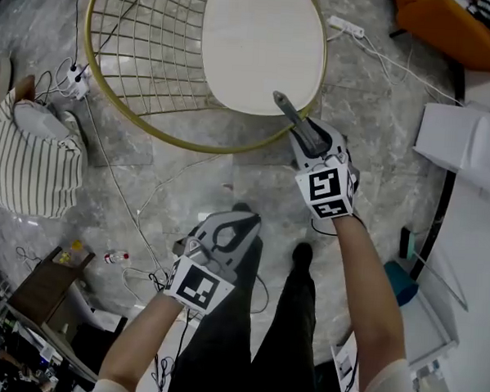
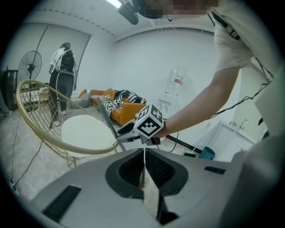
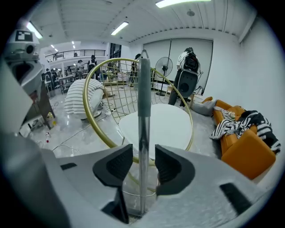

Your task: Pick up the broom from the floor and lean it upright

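Veined marble floor [image 1: 371,140], slim metal broom [image 3: 143,102]

Marble floor [image 1: 396,129], power strip [image 1: 346,25] (white), wire chair [image 1: 204,66]

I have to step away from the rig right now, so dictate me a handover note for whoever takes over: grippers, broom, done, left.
Left gripper: shut, empty, low and clear of the broom.
Right gripper: open, the broom handle standing between its pads with a gap on each side.
Broom: handle upright at the gold chair rim; contact with the rim cannot be confirmed, and the broom's head is out of view.
Done: broom lifted upright, grip off.
Left: check that it stays leaning, then draw the right gripper back.
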The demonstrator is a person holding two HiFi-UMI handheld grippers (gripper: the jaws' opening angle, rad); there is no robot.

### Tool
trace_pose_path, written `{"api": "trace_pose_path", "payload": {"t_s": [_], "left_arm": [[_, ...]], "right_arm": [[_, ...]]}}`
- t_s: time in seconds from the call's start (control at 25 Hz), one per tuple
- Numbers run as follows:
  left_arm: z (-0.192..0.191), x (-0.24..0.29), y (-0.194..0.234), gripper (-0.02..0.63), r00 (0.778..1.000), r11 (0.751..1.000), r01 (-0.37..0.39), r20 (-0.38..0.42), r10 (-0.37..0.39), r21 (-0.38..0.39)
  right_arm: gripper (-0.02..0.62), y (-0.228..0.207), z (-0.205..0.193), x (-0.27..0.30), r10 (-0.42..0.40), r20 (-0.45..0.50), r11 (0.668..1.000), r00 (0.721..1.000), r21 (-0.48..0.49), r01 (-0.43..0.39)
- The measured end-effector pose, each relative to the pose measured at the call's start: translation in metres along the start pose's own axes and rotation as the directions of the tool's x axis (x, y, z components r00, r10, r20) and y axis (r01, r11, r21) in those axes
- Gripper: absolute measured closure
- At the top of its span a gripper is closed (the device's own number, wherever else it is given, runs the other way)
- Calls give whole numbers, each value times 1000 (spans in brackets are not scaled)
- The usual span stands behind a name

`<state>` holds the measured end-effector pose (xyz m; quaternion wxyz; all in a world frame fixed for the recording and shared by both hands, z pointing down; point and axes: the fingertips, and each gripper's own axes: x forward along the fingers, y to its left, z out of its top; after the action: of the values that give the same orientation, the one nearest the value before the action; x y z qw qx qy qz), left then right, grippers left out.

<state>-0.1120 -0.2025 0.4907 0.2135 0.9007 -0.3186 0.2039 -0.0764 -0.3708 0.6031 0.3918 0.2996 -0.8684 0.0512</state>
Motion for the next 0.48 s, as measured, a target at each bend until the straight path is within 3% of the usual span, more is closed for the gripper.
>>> {"api": "trace_pose_path", "payload": {"t_s": [0.2, 0.48], "left_arm": [[14, -14, -8, 594, 1000, 999, 1, -1, -1, 39], [78, -55, -49, 594, 1000, 997, -2, -26, 4, 80]], "right_arm": [[455, -2, 11, -50, -21, 1, 1000, 1000, -10, 21], [514, -5, 53, -190, -39, 14, 998, 999, 57, 38]]}}
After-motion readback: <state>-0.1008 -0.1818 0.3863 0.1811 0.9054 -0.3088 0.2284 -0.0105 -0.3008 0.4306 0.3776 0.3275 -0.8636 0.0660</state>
